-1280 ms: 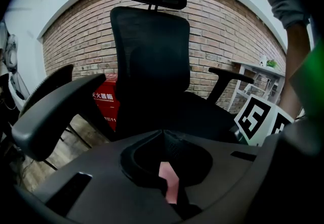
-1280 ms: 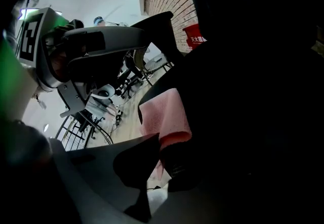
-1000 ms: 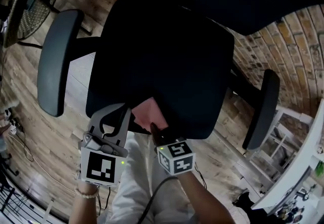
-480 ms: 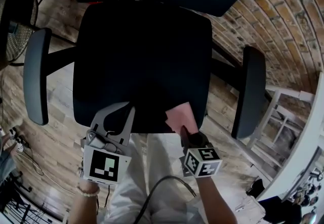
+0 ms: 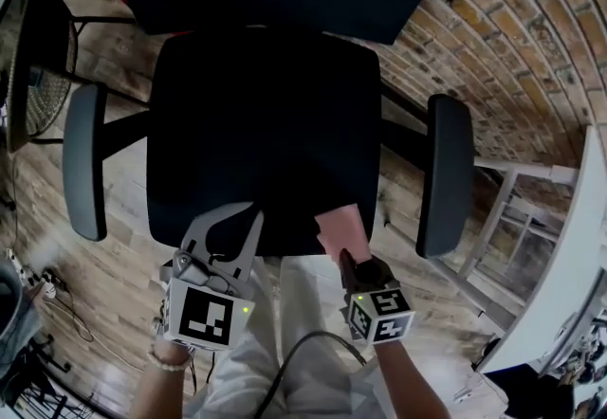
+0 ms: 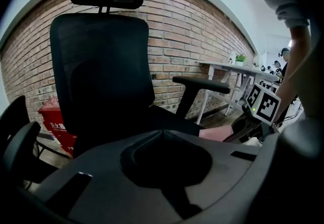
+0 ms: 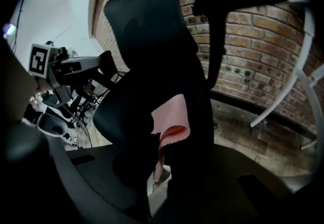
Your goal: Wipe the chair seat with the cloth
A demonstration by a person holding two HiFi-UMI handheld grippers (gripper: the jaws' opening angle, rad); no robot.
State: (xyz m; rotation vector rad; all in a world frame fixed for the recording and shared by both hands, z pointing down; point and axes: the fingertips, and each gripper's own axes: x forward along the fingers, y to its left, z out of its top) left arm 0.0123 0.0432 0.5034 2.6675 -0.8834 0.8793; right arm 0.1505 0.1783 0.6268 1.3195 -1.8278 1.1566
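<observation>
My right tool (image 5: 344,259) is clamped on the pink cloth (image 5: 340,229), which lies at the seat's (image 5: 266,123) front right edge. My left tool (image 5: 245,218), jaws together and empty, hangs over the front edge.

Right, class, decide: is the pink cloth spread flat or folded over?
Folded over: in the right gripper view the cloth doubles back on itself where the right gripper pinches it.

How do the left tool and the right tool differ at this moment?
The right tool grips the pink cloth at the chair seat; the left tool is closed on nothing. The left tool looks pale grey, the right tool dark. Both are at the seat's front edge.
</observation>
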